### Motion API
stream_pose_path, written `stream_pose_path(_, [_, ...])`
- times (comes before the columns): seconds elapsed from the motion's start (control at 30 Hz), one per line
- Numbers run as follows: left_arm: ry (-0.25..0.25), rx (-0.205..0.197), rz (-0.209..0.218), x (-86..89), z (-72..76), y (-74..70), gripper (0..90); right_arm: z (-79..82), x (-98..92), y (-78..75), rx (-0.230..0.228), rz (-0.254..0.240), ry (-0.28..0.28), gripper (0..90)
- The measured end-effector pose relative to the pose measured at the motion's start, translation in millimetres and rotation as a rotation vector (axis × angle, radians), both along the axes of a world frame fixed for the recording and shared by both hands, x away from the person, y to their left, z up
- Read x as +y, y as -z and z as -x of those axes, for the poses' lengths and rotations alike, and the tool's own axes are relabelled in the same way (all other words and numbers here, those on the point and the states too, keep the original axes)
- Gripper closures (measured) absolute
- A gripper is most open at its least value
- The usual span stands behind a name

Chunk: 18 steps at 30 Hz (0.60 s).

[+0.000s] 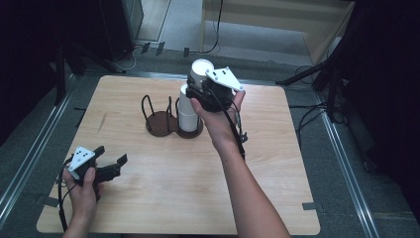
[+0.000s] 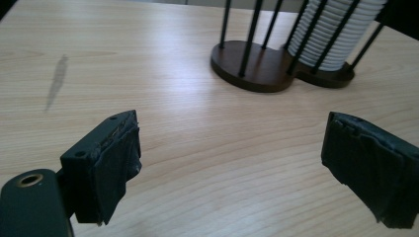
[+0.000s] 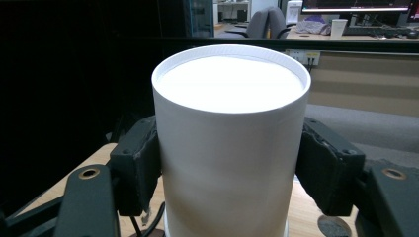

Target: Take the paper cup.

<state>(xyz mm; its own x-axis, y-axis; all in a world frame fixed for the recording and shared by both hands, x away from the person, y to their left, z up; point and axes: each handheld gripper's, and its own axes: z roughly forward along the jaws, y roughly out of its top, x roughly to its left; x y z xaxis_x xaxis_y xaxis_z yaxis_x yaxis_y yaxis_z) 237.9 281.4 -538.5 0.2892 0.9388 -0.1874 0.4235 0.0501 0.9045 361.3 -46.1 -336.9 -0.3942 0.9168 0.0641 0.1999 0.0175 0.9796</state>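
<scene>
A white paper cup (image 1: 201,69) (image 3: 230,143) is held up in the air, my right gripper (image 1: 199,90) (image 3: 230,173) shut on its sides with a pad (image 3: 141,168) on each flank. It hangs just above a stack of white cups (image 1: 187,113) (image 2: 336,34) that stands in the right bay of a dark wire cup holder (image 1: 161,121) (image 2: 252,69). The holder's left bay has nothing in it. My left gripper (image 1: 111,166) (image 2: 232,168) rests low over the table's near left corner, open, with bare wood between its jaws.
The wooden table (image 1: 148,198) has a faint grey smudge (image 1: 102,121) (image 2: 57,81) at its left. Dark stands and cables (image 1: 317,69) surround the table's far side. A cable trails from the right gripper along the forearm (image 1: 237,163).
</scene>
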Motion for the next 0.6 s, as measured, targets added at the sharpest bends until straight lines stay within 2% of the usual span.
stream_pose_path(0.13, [0.049, 0.000, 0.010, -8.8, 0.8, -3.6, 8.5, 11.3, -11.3, 0.5, 0.004, -0.011, 0.002, 31.4])
stream_pose_path(0.37, [0.106, -0.006, 0.051, -22.1, 1.8, -9.1, 8.4, 36.0, -29.3, 10.2, -0.013, 0.026, -0.004, 31.1])
stream_pose_path(0.53, [0.154, -0.034, 0.043, -38.8, 3.2, -17.0, 8.4, 53.7, -44.6, 18.2, -0.012, 0.024, -0.034, 31.3])
stream_pose_path(0.6, [0.182, -0.043, 0.044, -47.5, 2.2, -19.8, 8.4, 59.7, -51.4, 23.6, -0.011, 0.033, -0.024, 31.3])
